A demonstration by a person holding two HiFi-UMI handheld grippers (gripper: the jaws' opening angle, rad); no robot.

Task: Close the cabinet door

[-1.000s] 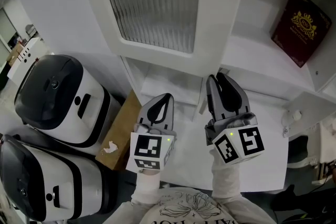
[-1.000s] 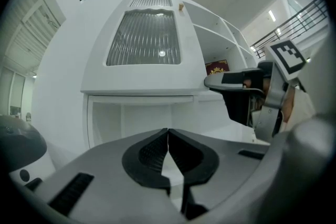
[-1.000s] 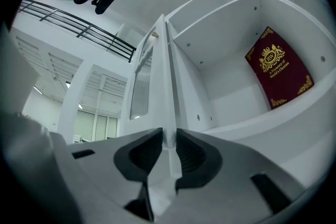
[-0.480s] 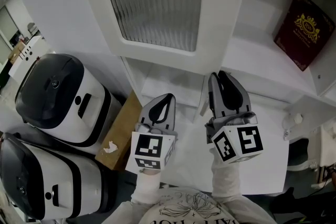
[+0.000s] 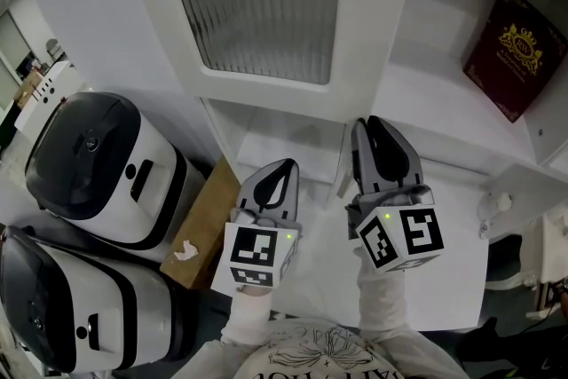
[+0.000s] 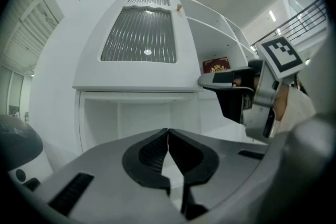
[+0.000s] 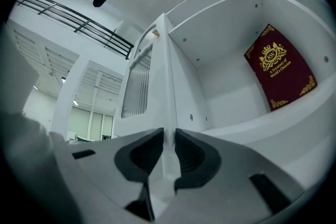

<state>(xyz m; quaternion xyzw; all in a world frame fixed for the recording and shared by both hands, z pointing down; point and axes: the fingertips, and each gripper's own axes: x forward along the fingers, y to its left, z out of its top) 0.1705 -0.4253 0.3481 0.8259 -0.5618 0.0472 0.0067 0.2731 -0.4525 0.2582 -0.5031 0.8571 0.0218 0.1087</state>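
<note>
The white cabinet door [image 5: 373, 31] with a ribbed glass pane stands swung open at the top of the head view, and it fills the left gripper view [image 6: 139, 34]. My right gripper [image 5: 368, 125] is at the door's lower free corner. In the right gripper view the door's edge [image 7: 167, 71] runs down into the narrow gap of my right gripper [image 7: 168, 134], and the jaws close on it. My left gripper [image 5: 282, 166] hangs lower left, below the door, its jaws [image 6: 168, 131] pressed together and holding nothing.
A dark red book [image 5: 508, 44] leans inside the open cabinet on a white shelf [image 5: 426, 102]. Two black-and-white rice cookers [image 5: 98, 160] [image 5: 80, 297] stand at the left, with a brown cardboard box [image 5: 209, 222] beside them.
Almost nothing has changed. The right gripper has risen very slightly at the door's corner, and the left gripper has stayed in place.
</note>
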